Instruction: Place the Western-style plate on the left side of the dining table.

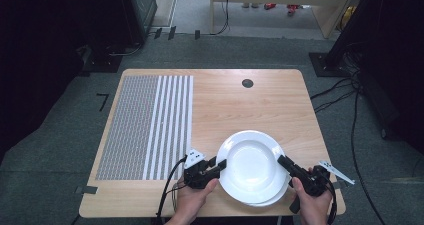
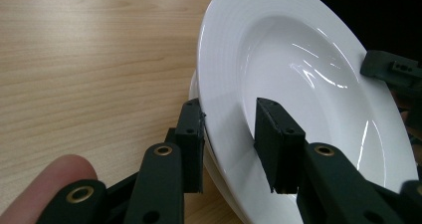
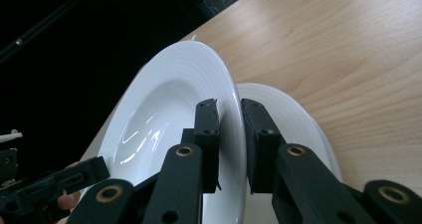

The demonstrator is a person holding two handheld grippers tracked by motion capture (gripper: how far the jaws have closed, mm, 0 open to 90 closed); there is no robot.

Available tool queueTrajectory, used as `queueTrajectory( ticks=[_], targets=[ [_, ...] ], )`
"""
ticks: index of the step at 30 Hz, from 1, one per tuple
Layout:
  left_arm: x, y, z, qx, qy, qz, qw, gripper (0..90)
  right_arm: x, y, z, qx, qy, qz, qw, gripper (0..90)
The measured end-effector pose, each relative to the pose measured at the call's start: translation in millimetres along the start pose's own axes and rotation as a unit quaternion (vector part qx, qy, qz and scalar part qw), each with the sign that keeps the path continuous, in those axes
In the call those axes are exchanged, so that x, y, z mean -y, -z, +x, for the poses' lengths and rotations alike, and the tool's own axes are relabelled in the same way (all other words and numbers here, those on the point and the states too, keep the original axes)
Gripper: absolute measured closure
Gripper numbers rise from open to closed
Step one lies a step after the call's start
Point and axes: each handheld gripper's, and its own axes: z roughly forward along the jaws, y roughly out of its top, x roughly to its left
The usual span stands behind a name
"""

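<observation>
Two white deep plates lie stacked near the table's front edge. The top plate (image 1: 250, 162) (image 2: 298, 59) (image 3: 164, 109) sits tilted and shifted off the lower plate (image 1: 270, 201) (image 2: 195, 92) (image 3: 283, 109). My left gripper (image 1: 220, 165) (image 2: 229, 109) is shut on the top plate's left rim, one jaw under it and one inside the bowl. My right gripper (image 1: 281, 161) (image 3: 229, 107) is shut on the opposite rim. The right gripper (image 2: 393, 69) also shows beyond the plate in the left gripper view, and the left gripper (image 3: 74, 176) shows in the right gripper view.
A grey dotted and striped mat (image 1: 145, 127) covers the left part of the wooden table (image 1: 240, 100). A round cable hole (image 1: 247, 83) sits at the far edge. Cables (image 1: 340, 90) run over the floor on the right.
</observation>
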Motion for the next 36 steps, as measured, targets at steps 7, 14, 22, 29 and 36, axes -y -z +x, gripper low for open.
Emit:
queueTrajectory(
  ticks=[7,14,22,29,36],
  targets=[
    [-7.6,6.5,5.6,0.0,0.002,-0.004,1.0,67.1,-2.0,-3.4,7.7,-0.015,-0.007,-0.011,0.9998,80.7],
    [-14.9,12.5,12.9,0.004,0.001,-0.009,1.0,66.3,-7.2,-7.8,18.8,-0.025,-0.002,-0.017,0.9995,81.9],
    [-26.4,24.1,22.6,0.007,0.009,-0.013,0.9998,67.1,-12.1,-20.3,29.4,-0.034,-0.006,-0.013,0.9993,81.8],
    [-36.2,42.1,40.8,0.002,0.023,-0.025,0.9994,68.0,-17.1,-39.3,50.3,-0.046,0.008,-0.012,0.9988,81.9],
    [-48.0,67.3,61.4,-0.024,0.025,-0.045,0.9984,68.5,-14.7,-67.1,75.1,-0.063,0.018,-0.001,0.9979,81.7]
  ],
)
